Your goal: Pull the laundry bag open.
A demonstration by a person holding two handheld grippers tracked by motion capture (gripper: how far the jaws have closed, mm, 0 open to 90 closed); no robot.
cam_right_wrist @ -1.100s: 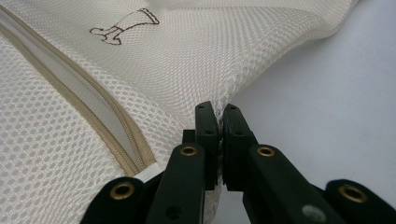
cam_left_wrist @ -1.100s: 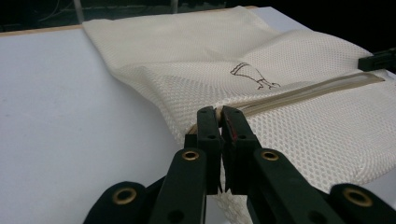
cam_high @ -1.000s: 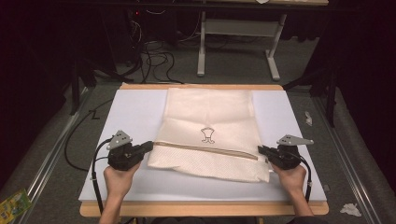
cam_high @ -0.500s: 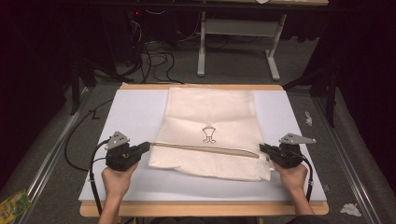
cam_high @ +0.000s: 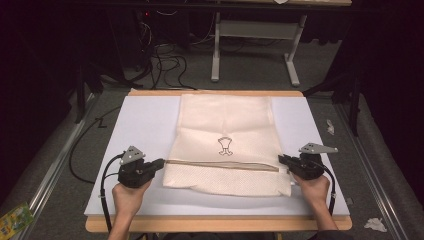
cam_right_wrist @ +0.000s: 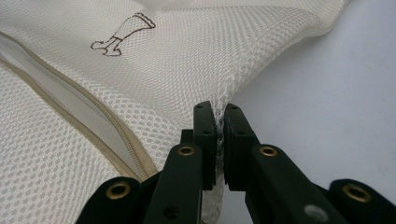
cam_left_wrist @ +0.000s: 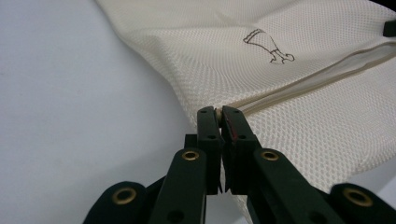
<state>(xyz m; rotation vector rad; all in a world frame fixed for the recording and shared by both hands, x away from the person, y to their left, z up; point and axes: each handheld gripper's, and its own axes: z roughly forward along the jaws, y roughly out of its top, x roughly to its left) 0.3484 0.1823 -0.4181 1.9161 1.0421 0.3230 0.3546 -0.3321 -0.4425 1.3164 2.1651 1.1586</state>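
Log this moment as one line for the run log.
left gripper: shut on mesh bag | right gripper: shut on mesh bag | bag flat on table

table lit brightly from above, dark surroundings; high view soft, close gripper views sharper.
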